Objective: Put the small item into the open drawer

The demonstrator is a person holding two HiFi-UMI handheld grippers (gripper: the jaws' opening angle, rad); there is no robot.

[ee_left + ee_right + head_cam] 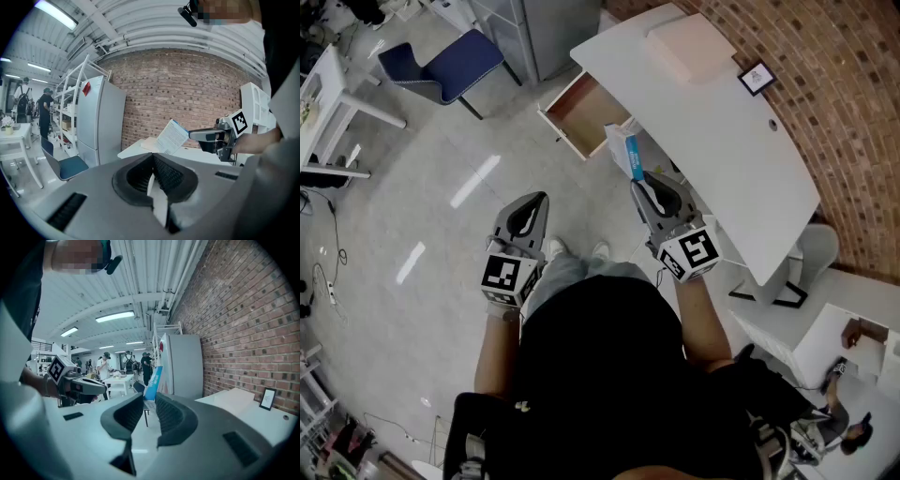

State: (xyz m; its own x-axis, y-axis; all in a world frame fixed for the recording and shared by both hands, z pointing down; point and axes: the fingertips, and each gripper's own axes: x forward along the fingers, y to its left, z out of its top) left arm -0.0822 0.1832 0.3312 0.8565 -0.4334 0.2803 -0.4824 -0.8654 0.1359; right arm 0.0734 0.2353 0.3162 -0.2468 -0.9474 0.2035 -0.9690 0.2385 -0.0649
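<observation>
Here, in the head view, the person stands at a white desk set along a brick wall. The drawer is pulled out from under the desk's far end and looks empty. The right gripper points up the picture toward it with a small white-and-blue box at its tip. The box is in the air, near the drawer's front corner but not yet over the opening, so the placing is judged not done. The left gripper hangs beside the right one, well apart from box and drawer, probably kept back to leave the way clear.

In the left gripper view, that gripper's 2 jaws lie together with nothing between them. Past them the box shows its printed face, pinched at 1 edge by the right gripper, with a tall grey fridge to the left.

In the right gripper view, the jaws are clamped on the lower end of the box, which rises edge-on and tilted from between the pads. Holding it by 1 end leaves most of it free to go in first. The drawer does not show here.
</observation>
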